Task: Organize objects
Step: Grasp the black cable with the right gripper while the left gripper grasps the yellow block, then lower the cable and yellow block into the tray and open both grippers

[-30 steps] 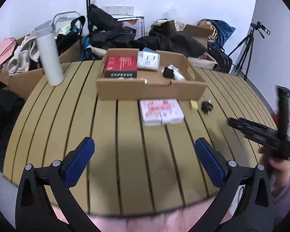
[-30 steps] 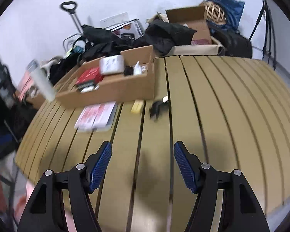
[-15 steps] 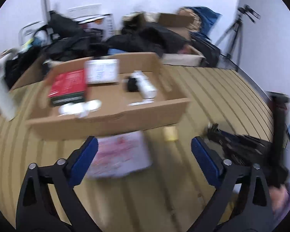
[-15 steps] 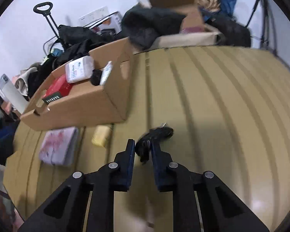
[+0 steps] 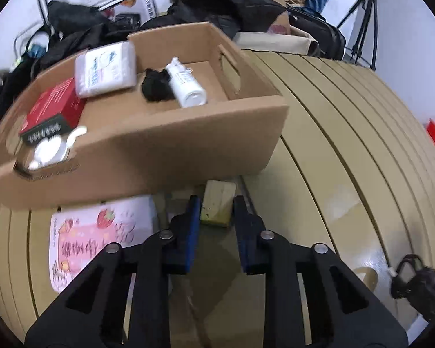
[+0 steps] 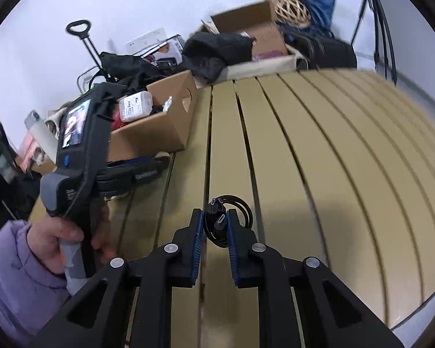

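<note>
Bench: slatted, carries everything.
Cardboard box: far left, part filled.
Left hand-held gripper: wide open a second ago, now clenched on yellow block near the box.
Right hand-held gripper: likewise just closed, grasping coiled black cable.
Meaning: both probably ready to lift into the box.

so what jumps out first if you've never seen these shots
Both grippers are clamped: the left gripper on a small yellow block just in front of the open brown cardboard box, the right gripper on a coiled black cable on the tan slatted table. Beside the block lies a pink strawberry-print packet.
</note>
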Motion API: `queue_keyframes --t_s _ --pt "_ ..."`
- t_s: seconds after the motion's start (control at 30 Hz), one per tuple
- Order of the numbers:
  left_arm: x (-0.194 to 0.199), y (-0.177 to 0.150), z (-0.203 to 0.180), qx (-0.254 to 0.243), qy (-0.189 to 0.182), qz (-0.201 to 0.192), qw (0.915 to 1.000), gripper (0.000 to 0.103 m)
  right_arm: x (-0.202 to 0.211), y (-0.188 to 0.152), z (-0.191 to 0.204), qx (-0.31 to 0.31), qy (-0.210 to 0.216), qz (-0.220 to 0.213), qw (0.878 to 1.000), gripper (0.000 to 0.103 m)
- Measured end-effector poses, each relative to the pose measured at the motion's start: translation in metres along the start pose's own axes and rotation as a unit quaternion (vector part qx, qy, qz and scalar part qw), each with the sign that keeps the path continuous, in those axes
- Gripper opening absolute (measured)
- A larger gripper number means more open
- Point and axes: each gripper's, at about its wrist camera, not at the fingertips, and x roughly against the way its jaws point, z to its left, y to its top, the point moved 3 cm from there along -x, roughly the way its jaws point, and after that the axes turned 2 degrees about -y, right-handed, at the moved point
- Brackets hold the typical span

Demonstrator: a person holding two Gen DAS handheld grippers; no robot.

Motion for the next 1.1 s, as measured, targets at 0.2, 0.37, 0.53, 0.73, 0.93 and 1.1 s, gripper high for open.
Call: queue_keyframes --t_s 0.2,0.37,0.53,0.73,0.93,1.1 --pt "0.069 -0.051 0.029 0.079 -0.116 -0.003 0.9901 0.019 0.013 -0.015 0.019 0.003 0.016 0.011 1.000 0.018" --pt "0.170 -0.119 0.066 0.123 -0.131 -0.019 0.9836 0.019 0.051 -0.030 0.054 0.037 0.038 -0.003 0.999 0.018" --pt "0.229 -0.145 0.108 0.165 -0.109 -0.051 0.9789 0.019 0.076 -0.044 0.087 0.060 0.069 -0.009 0.996 0.018" --pt "0.232 -0.071 0.137 0.162 -0.097 -0.080 0.9788 0.019 0.090 -0.004 0.117 0.084 0.082 -0.047 0.992 0.018" --pt "0.172 0.031 0.162 0.152 -0.094 -0.067 0.9817 0.019 0.051 0.090 0.146 0.102 0.084 -0.047 0.990 0.018" --pt "0.106 0.059 0.205 0.170 -0.050 -0.016 0.9840 0.019 -0.043 0.146 0.169 0.098 0.080 0.016 0.992 0.018"
